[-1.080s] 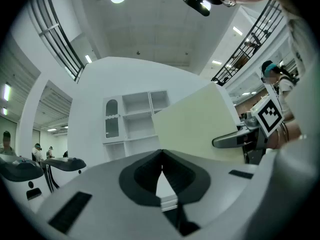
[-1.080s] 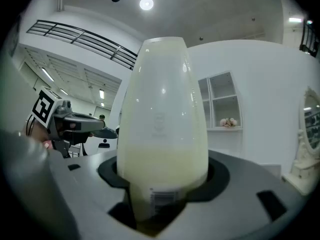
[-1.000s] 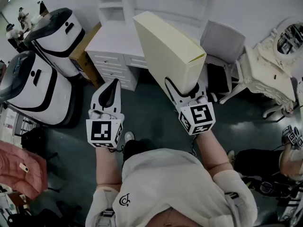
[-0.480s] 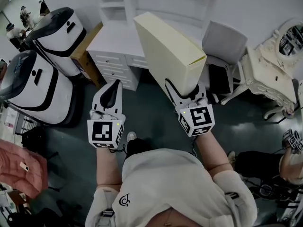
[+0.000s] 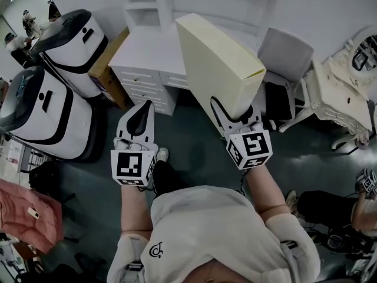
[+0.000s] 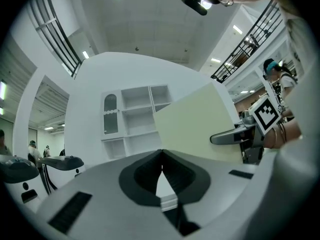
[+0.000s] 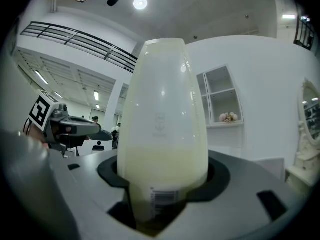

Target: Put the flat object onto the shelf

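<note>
Plainly the right gripper (image 5: 228, 112) has the flat object (image 5: 219, 63). Its jaws stand roughly half open and are clamped on the near end of a thin cream-yellow box, with one jaw on each broad face. In the right gripper view, a barcode label sits just where the box enters the grip.

From that gripper the box runs straight out along the jaws, so its long axis points away from the person and rises toward its far end. It stands on edge rather than lying flat. The white shelf (image 5: 219, 2) lies beyond the far end of the box, ahead of the gripper and a little to its left, above the white desk (image 5: 144, 47) with its drawers. From the steep head view I cannot say how close the far edge is to the shelf; it looks some way short.

The right forearm reaches forward with the marker cube facing up, and the wrist is in line with the box. The left gripper (image 5: 141, 112) sits off to the left of the right one, level with it, and also points forward. Its jaws are pinched together on nothing. It is the farther hand from the box, so I judge that the right hand must carry the box forward and tip it level for the placement.
</note>
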A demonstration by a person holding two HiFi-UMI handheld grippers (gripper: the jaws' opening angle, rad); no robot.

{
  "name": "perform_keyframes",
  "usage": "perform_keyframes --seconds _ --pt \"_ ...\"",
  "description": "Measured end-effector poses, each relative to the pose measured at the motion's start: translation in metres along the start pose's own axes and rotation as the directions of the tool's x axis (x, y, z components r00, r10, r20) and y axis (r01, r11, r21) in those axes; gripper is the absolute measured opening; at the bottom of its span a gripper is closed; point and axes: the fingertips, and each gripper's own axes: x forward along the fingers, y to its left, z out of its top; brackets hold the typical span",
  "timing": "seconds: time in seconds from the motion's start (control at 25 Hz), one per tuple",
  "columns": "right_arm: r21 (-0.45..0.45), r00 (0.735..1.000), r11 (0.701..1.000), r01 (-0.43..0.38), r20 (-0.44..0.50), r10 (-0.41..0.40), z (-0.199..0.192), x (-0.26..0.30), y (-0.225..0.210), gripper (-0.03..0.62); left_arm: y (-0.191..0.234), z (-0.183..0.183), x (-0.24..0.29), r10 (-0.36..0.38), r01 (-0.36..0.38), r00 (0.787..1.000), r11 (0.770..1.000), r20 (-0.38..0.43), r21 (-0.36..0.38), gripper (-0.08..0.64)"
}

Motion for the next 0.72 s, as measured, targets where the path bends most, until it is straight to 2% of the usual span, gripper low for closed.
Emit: perform_keyframes --seconds 0.28,0.4,0.72 --pt "-0.014 0.997 0.997 0.075 -0.005 -0.075 -0.006 0.079 0.001 0.284 0.059 -0.011 0.055 -0.06 0.059 0.998 0.997 0.02 0.05 0.014" --pt "-0.008 0.994 0.994 0.107 -0.004 -0.107 -0.005 0.119 -0.001 0.281 0.092 -0.009 0.084 -0.098 0.096 0.994 0.994 0.043 0.049 0.014" --pt "-0.009 0.975 0.975 0.224 0.011 -0.224 0.006 0.227 -0.003 0.281 0.193 -0.028 0.167 -0.197 0.196 0.98 0.98 0.037 0.038 0.014"
